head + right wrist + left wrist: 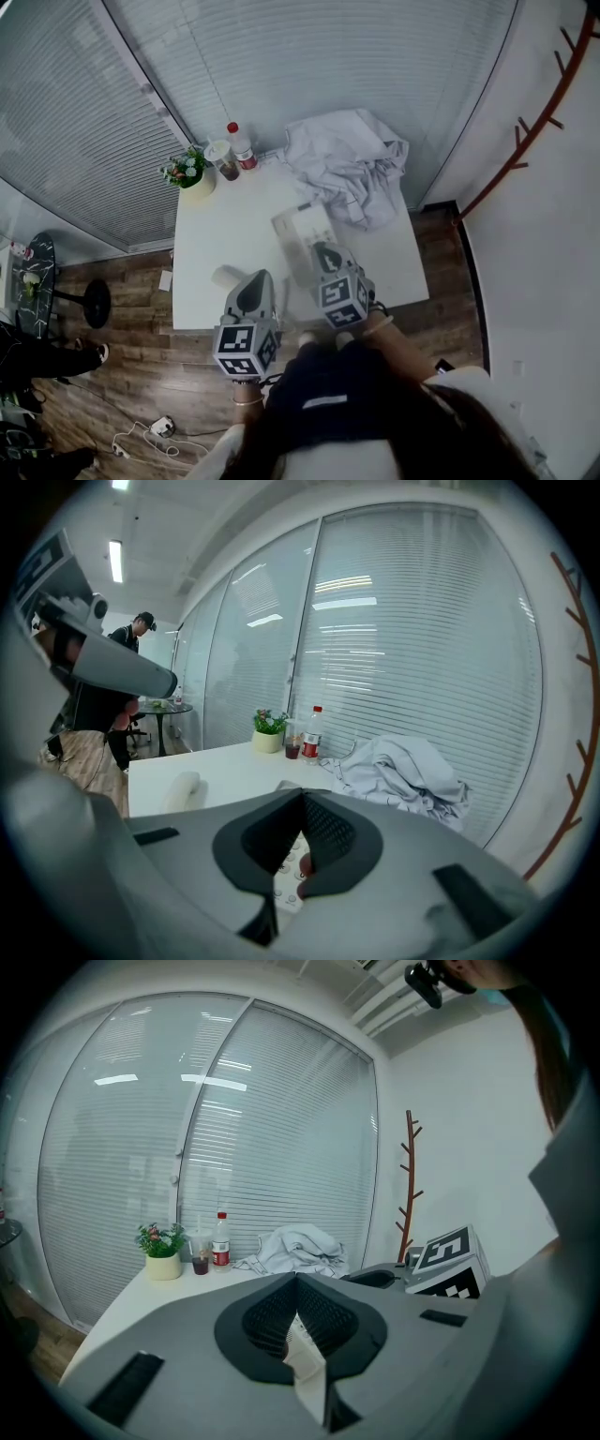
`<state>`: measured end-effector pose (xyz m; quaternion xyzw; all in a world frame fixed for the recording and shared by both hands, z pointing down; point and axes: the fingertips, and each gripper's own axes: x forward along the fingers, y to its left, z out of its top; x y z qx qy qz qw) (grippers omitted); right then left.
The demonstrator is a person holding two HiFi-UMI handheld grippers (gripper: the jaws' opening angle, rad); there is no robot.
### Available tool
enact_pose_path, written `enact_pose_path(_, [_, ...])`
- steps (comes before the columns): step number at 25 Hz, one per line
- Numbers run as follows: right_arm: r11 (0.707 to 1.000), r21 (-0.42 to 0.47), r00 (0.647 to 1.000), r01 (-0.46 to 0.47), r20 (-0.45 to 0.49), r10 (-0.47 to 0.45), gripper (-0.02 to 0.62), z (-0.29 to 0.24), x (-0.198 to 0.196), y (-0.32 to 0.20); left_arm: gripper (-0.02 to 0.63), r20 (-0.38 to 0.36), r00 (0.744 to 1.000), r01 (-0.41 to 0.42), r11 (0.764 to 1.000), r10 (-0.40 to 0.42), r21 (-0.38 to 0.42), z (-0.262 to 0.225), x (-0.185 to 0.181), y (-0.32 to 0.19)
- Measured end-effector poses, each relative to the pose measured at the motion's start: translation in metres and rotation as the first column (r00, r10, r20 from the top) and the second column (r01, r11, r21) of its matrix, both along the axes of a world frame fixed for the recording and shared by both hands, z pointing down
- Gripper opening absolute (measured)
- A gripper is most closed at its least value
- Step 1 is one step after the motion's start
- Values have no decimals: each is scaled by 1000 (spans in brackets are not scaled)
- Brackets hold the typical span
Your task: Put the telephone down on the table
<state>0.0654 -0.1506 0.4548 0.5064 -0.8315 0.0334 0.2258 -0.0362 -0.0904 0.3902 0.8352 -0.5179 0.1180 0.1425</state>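
Progress: judged all but complete. Pale grey push-button telephone base flat on the white rectangular table, in the table's near half, right of centre. White handset also down on the tabletop, off its cradle, in the table's near left part and apart from the base. No part of the telephone in the air.

Left gripper: jaws together, nothing clamped, poised over the table's near edge just beside the handset. Right gripper: jaws likewise together and empty, nose over the base's keypad. Remaining, as judged: at most a withdrawal of both tools back over the near edge.

Clearances: bare tabletop across the table's left half, from handset towards the far corner. Far left corner taken by a small green plant in a cream pot, a lidded clear cup of dark drink and a red-capped bottle. Far right taken by a crumpled pale grey cloth, just beside the base's far end; contact not determinable. Slatted blinds close behind the table's far edge. Wooden floor off the near edge.
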Motion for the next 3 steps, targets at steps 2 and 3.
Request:
enact_pose_path(2, [1000, 3, 1000, -3, -4, 3, -5, 0, 2, -1, -3, 1, 1000, 0, 1000, 0, 1, 0, 2, -1])
enact_pose_path(3, [1000, 5, 1000, -5, -5, 5, -5, -1, 3, -2, -3, 1, 1000, 0, 1000, 0, 2, 0, 2, -2])
